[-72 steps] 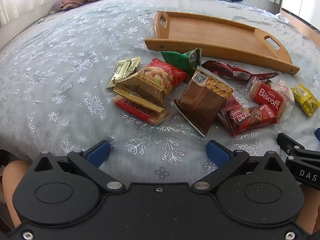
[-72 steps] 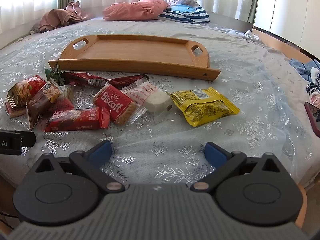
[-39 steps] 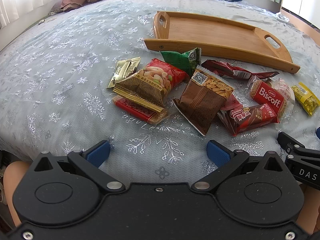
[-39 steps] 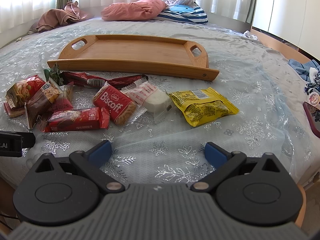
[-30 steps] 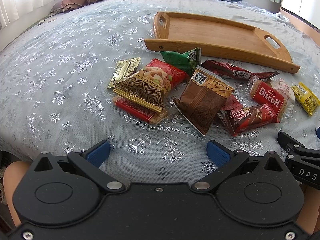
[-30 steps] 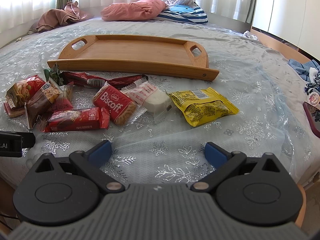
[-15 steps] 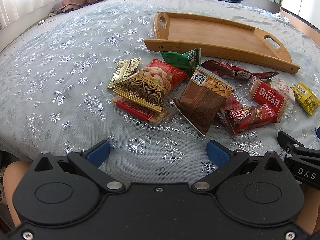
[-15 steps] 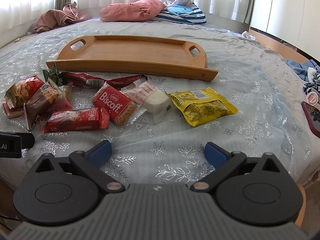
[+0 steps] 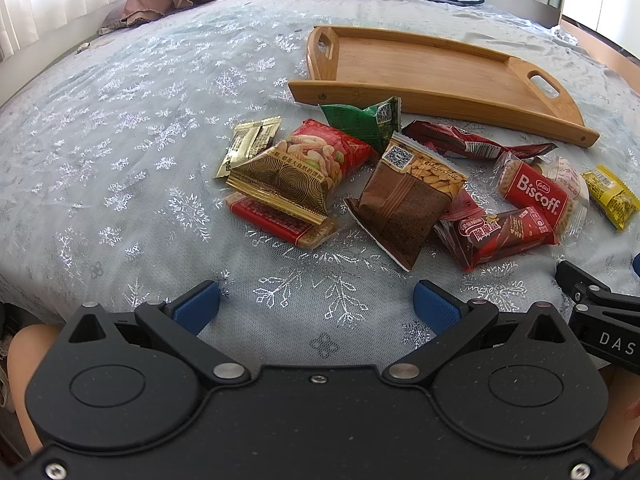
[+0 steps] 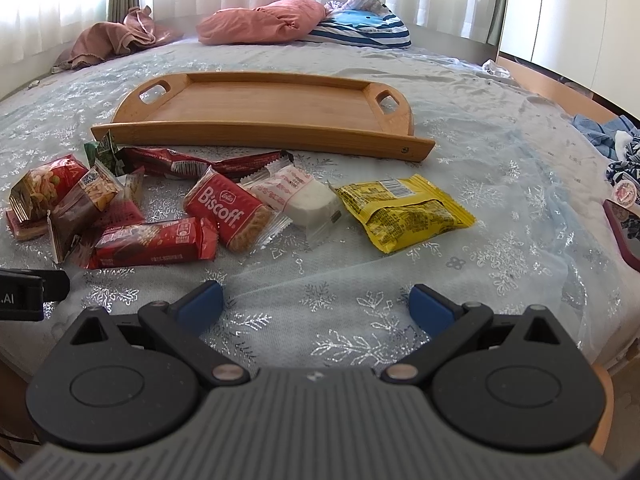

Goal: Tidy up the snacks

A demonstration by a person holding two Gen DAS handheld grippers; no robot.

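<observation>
Several snack packets lie scattered on the bed in front of a wooden tray (image 9: 440,68) (image 10: 260,100) with nothing in it. Among them are a gold-and-red nut bag (image 9: 296,172), a brown peanut bag (image 9: 404,200), a red Biscoff packet (image 9: 536,196) (image 10: 228,208), a white packet (image 10: 300,196) and a yellow packet (image 10: 404,212) (image 9: 612,196). My left gripper (image 9: 316,308) hovers open at the near edge of the bed, short of the nut bags. My right gripper (image 10: 316,304) is open too, just short of the Biscoff and yellow packets. Neither holds anything.
The bed cover (image 9: 120,120) is pale blue with silver snowflakes. Pink pillows (image 10: 260,20), a striped pillow (image 10: 360,28) and brown cloth (image 10: 112,40) lie at the far end. Clothes (image 10: 608,136) and a dark red rim (image 10: 620,236) sit at the right edge.
The right wrist view has shifted slightly, with the tray and snacks a touch lower and further left. The left gripper has not moved. Both stay open.
</observation>
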